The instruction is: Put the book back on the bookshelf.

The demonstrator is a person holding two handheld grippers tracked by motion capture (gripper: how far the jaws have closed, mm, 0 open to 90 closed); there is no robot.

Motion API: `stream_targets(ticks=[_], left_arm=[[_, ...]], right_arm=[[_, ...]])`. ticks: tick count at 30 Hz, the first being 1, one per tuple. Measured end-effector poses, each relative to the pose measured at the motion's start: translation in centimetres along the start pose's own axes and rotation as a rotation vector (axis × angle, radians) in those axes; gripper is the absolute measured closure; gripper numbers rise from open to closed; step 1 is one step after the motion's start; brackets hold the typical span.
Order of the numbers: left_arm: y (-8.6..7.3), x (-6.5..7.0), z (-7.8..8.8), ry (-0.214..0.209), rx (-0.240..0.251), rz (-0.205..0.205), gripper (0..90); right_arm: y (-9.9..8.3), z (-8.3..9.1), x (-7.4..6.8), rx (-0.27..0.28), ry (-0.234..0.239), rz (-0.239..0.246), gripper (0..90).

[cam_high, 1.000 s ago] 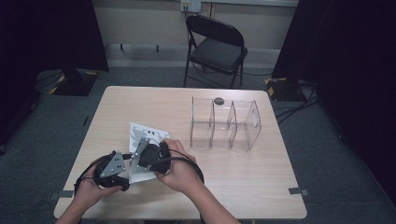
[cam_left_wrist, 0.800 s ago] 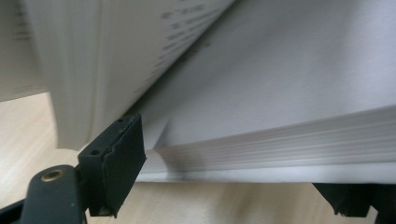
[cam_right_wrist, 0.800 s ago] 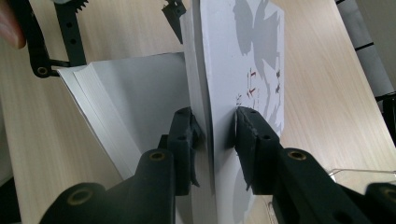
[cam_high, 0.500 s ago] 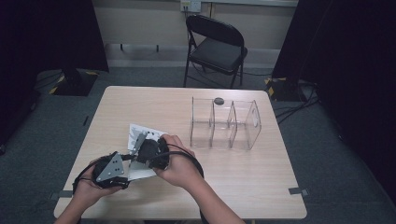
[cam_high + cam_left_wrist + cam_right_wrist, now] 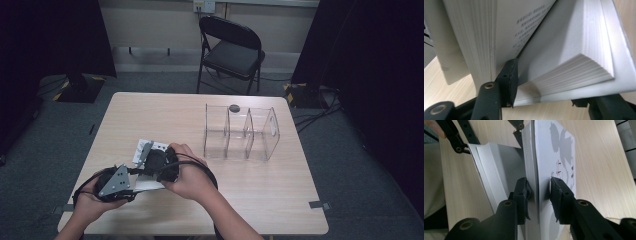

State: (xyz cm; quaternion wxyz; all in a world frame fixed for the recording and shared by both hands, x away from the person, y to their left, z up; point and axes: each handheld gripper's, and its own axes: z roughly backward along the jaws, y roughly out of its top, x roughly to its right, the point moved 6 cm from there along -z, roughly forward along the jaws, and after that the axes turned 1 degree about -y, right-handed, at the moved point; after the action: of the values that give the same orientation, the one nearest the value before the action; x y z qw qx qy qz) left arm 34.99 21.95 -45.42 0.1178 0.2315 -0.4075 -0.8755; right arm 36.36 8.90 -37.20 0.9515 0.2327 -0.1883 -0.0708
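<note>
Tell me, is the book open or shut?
Open: in the left gripper view the book splays into two blocks of pages, with a printed page showing between them.

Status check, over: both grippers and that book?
Left gripper open, jaws inside the opened book. Right gripper open astride the raised cover. Nothing blocking.

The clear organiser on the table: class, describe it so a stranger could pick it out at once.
Start at the wooden table, then look to its far right part, in front of the folding chair. The clear organiser stands there, see-through with upright dividers, unlike the white book.
</note>
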Motion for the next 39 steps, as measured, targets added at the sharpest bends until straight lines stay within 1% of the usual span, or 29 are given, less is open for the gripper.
stream_targets(ticks=[1, 3, 6, 8, 9, 10, 11, 13, 14, 15, 16, 17, 18, 20, 21, 23, 25, 26, 27, 28, 30, 31, 33, 35, 37, 38, 39], left_arm=[[0.1, -0.1, 0.1, -0.002, 0.004, 0.012, 50.0], [0.2, -0.1, 0.1, 0.000, -0.010, 0.007, 50.8], [0.3, -0.1, 0.2, 0.007, -0.021, 0.006, 51.4], [0.4, -0.2, 0.2, 0.012, -0.023, 0.023, 52.2], [0.4, -0.3, 0.2, 0.016, -0.020, 0.030, 52.5], [0.4, -0.4, 0.3, 0.020, -0.026, 0.030, 52.9], [0.4, -0.4, 0.2, 0.020, -0.018, 0.033, 53.3], [0.4, -0.5, 0.2, 0.021, -0.019, 0.037, 53.5], [0.5, -0.5, 0.2, 0.020, -0.020, 0.042, 53.6], [0.5, -0.5, 0.2, 0.018, -0.015, 0.049, 53.7], [0.5, -0.6, 0.2, 0.017, -0.020, 0.052, 53.7], [0.6, -0.7, 0.3, 0.019, -0.019, 0.057, 53.8], [0.6, -0.7, 0.3, 0.016, -0.020, 0.058, 53.8], [0.6, -0.8, 0.3, 0.016, -0.021, 0.061, 54.0], [0.7, -0.8, 0.2, 0.013, -0.022, 0.060, 54.0], [0.7, -0.9, 0.2, 0.014, -0.023, 0.058, 54.1], [0.7, -0.9, 0.3, 0.010, -0.028, 0.060, 54.2], [0.8, -0.9, 0.2, 0.010, -0.027, 0.063, 54.3], [0.8, -1.0, 0.2, 0.010, -0.028, 0.066, 54.3], [0.8, -1.0, 0.2, 0.011, -0.028, 0.071, 54.4], [0.9, -1.1, 0.2, 0.012, -0.028, 0.075, 54.4], [1.0, -1.1, 0.3, 0.009, -0.033, 0.076, 54.4], [1.0, -1.2, 0.2, 0.009, -0.029, 0.080, 54.5], [1.1, -1.2, 0.3, 0.004, -0.039, 0.075, 54.6], [1.1, -1.3, 0.3, 0.001, -0.046, 0.076, 54.8], [1.2, -1.3, 0.4, 0.001, -0.051, 0.079, 54.8], [1.3, -1.3, 0.4, -0.004, -0.056, 0.083, 55.0]], right_arm=[[0.1, 0.1, 0.2, 0.010, 0.005, -0.003, 66.9], [0.1, 0.2, 0.3, 0.019, 0.023, -0.005, 65.7], [0.1, 0.1, 0.0, 0.014, 0.032, 0.001, 64.4], [0.0, 0.0, 0.0, 0.039, 0.030, -0.005, 62.6], [-0.1, 0.1, 0.1, 0.061, 0.044, -0.027, 61.5], [-0.2, 0.2, 0.3, 0.080, 0.056, -0.035, 59.1], [-0.2, 0.6, 0.5, 0.124, 0.083, -0.078, 52.8], [-0.3, 1.1, 0.9, 0.175, 0.096, -0.116, 44.4], [-0.6, 1.4, 1.0, 0.183, 0.095, -0.116, 41.0], [-0.8, 1.6, 1.2, 0.194, 0.082, -0.110, 38.0], [-1.1, 1.8, 1.2, 0.191, 0.082, -0.125, 35.9], [-1.5, 1.9, 1.3, 0.201, 0.085, -0.125, 34.4], [-2.0, 2.2, 1.3, 0.218, 0.099, -0.144, 33.9], [-2.7, 2.6, 1.4, 0.240, 0.120, -0.149, 37.9], [-3.2, 2.9, 1.6, 0.247, 0.122, -0.154, 36.6], [-4.3, 3.4, 1.9, 0.264, 0.113, -0.195, 34.3], [-5.1, 3.7, 2.1, 0.276, 0.095, -0.214, 32.5], [-5.7, 4.0, 2.3, 0.288, 0.081, -0.216, 32.1], [-6.2, 4.1, 2.3, 0.299, 0.078, -0.221, 31.1], [-6.8, 4.2, 2.4, 0.303, 0.078, -0.233, 29.2], [-7.9, 4.1, 2.5, 0.317, 0.056, -0.246, 27.1], [-8.6, 4.0, 2.5, 0.320, 0.051, -0.257, 25.7], [-10.1, 3.7, 2.3, 0.330, 0.063, -0.279, 24.8], [-11.8, 3.1, 2.0, 0.316, 0.085, -0.316, 22.7], [-13.4, 2.2, 1.6, 0.303, 0.095, -0.342, 22.2], [-14.2, 1.6, 1.4, 0.287, 0.099, -0.360, 21.8], [-14.9, 1.0, 1.2, 0.280, 0.097, -0.366, 20.9]])
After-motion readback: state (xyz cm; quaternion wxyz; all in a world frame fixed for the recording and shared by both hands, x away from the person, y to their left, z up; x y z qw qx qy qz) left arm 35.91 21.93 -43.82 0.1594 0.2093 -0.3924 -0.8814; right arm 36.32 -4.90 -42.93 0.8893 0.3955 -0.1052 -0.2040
